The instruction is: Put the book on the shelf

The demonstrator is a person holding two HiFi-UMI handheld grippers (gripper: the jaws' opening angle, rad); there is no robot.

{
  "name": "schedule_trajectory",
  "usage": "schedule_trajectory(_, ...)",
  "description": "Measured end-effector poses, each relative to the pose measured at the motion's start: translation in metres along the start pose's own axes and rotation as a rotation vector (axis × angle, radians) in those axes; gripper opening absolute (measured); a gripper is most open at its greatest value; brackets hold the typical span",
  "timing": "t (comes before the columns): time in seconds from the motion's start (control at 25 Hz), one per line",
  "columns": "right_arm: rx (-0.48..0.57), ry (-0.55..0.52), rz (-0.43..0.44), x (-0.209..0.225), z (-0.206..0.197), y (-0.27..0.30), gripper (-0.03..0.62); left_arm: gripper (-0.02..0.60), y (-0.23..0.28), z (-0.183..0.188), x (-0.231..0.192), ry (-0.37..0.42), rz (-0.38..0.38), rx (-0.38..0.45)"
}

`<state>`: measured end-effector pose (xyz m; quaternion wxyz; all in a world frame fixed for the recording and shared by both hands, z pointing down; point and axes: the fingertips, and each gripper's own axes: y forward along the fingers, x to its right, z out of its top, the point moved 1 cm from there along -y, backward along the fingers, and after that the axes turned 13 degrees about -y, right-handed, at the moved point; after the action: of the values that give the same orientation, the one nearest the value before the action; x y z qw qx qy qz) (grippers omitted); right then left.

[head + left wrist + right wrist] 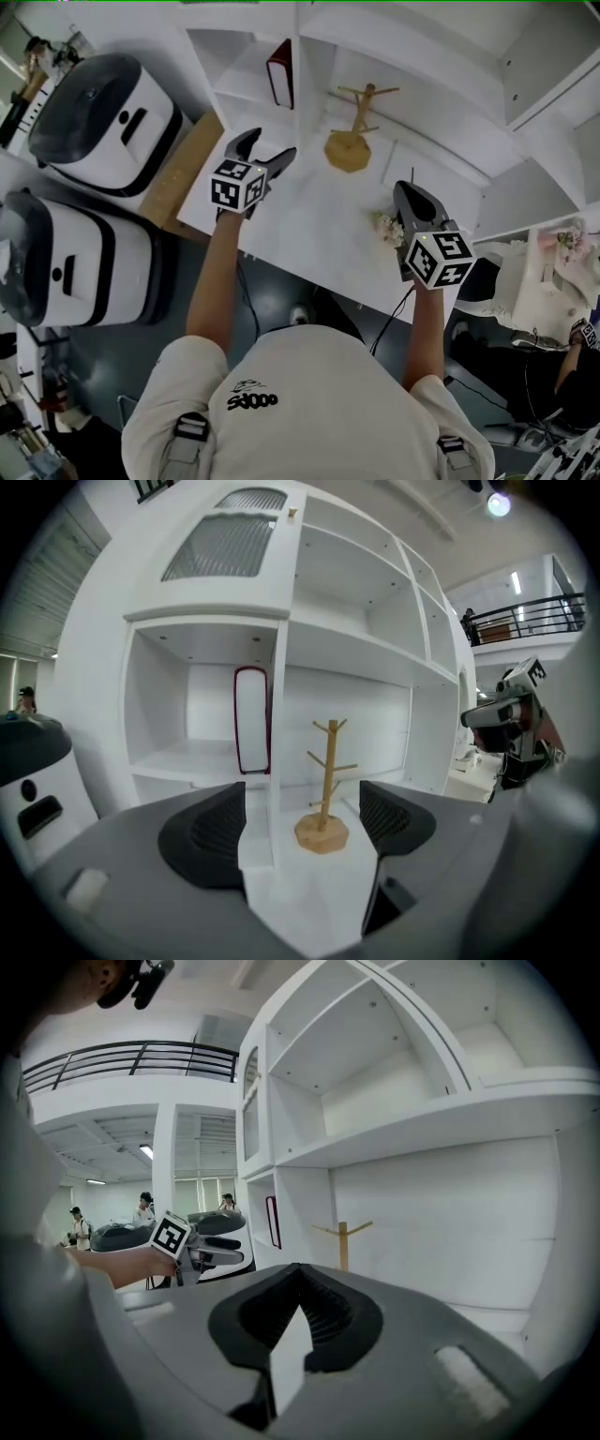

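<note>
A dark red book [280,73] stands upright in the left compartment of the white shelf [234,94], against the divider. In the left gripper view the book [251,720] shows straight ahead behind the jaws, apart from them. My left gripper [267,150] hovers over the white counter in front of that compartment, open, with nothing between its jaws [302,803]. My right gripper [412,197] hangs over the counter's right part, its jaws [298,1274] closed together with nothing in them. The right gripper view shows the book [272,1222] far off to the left.
A wooden peg stand [352,141] sits on the counter [309,225] between the two grippers. A small flower ornament [386,228] lies just left of the right gripper. Two white and black machines [103,108] [75,262] stand left of the counter.
</note>
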<state>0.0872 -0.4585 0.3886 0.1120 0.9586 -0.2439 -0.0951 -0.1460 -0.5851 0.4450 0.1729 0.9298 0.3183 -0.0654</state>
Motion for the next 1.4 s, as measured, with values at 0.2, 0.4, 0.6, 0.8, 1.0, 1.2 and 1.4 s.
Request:
schedule_trajectory(0.2, 0.046, -0.048, -0.011, -0.031, 0.014, -0.035, 0.002, 0.322, -0.065, 0.003, 0.028, -0.02, -0.03, 0.108)
schedule_trajectory(0.4, 0.093, -0.087, -0.022, -0.054, 0.025, -0.061, 0.002, 0.22, -0.12, 0.011, 0.058, 0.021, -0.036, 0.197)
schedule_trajectory(0.6, 0.124, -0.15, -0.023, -0.072, 0.04, -0.073, 0.002, 0.092, -0.161, 0.022, 0.088, 0.083, -0.043, 0.258)
schedule_trajectory(0.8, 0.15, -0.209, -0.005, -0.087, 0.054, -0.074, 0.002, 0.02, -0.188, 0.033, 0.11, 0.109, -0.054, 0.312)
schedule_trajectory(1.0, 0.179, -0.238, -0.011, -0.096, 0.066, -0.074, 0.002, 0.015, -0.205, 0.041, 0.125, 0.179, -0.046, 0.328)
schedule_trajectory(1.2, 0.196, -0.268, 0.011, -0.105, 0.076, -0.076, 0.002, 0.016, -0.215, 0.046, 0.134, 0.228, -0.033, 0.334)
schedule_trajectory(1.4, 0.196, -0.27, 0.029, -0.112, 0.076, -0.076, 0.002, 0.017, -0.221, 0.043, 0.138, 0.235, -0.039, 0.33)
